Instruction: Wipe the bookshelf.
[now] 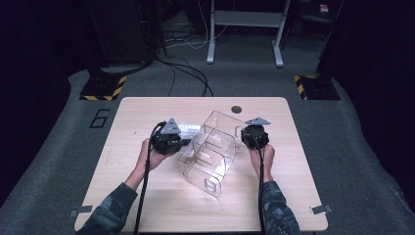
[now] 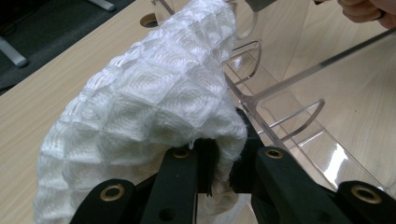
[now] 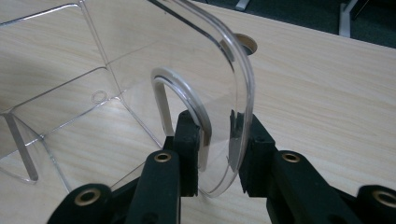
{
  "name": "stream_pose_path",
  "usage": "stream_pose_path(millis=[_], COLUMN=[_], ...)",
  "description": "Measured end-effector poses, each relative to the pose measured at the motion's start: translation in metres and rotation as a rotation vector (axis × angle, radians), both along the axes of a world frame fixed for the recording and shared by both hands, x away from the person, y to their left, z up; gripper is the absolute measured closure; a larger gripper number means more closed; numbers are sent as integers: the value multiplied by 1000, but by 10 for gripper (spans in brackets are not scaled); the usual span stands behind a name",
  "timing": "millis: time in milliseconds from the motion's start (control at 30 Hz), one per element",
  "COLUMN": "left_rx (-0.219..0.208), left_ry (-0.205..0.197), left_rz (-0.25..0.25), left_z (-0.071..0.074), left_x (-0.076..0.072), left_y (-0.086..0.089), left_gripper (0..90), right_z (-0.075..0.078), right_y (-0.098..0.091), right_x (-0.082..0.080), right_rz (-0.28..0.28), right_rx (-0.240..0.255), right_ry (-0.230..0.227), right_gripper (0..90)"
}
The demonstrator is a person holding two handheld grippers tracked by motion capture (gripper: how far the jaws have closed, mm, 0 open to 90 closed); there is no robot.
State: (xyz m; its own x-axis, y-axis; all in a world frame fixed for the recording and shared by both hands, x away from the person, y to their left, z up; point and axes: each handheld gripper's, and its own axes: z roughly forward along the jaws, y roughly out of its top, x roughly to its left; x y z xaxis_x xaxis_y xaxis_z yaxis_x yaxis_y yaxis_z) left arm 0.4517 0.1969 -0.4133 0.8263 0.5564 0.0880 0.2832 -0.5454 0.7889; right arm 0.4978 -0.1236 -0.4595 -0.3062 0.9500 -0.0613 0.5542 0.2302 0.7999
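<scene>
**Cloth at organizer, both claws gripping**

While the left claw (image 2: 219, 170) is pinching a white waffle-weave cloth (image 2: 154, 102) just left of the clear acrylic organizer (image 1: 210, 149), the right claw (image 3: 217, 154) is clamping the organizer's curved end wall at its far right corner. The organizer is lying tilted at mid-bench (image 1: 147, 205), cloth touching its left side. Both hands are gripping from the near edge.
</scene>
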Motion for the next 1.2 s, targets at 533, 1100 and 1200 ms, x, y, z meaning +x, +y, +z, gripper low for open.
stream_pose_path(millis=[533, 1100, 1200], left_rx=[-27, 21, 12], left_ry=[41, 51, 80], left_rz=[124, 122, 93], left_z=[-11, -20, -23], left_x=[16, 4, -9], left_y=[6, 7, 14], left_gripper=[835, 836, 835], right_z=[1, 0, 0], right_y=[3, 3, 3], right_x=[1, 1, 1], right_rz=[23, 7, 8], right_rx=[-14, -2, -2], right_ry=[5, 2, 2], right_gripper=[720, 720, 720])
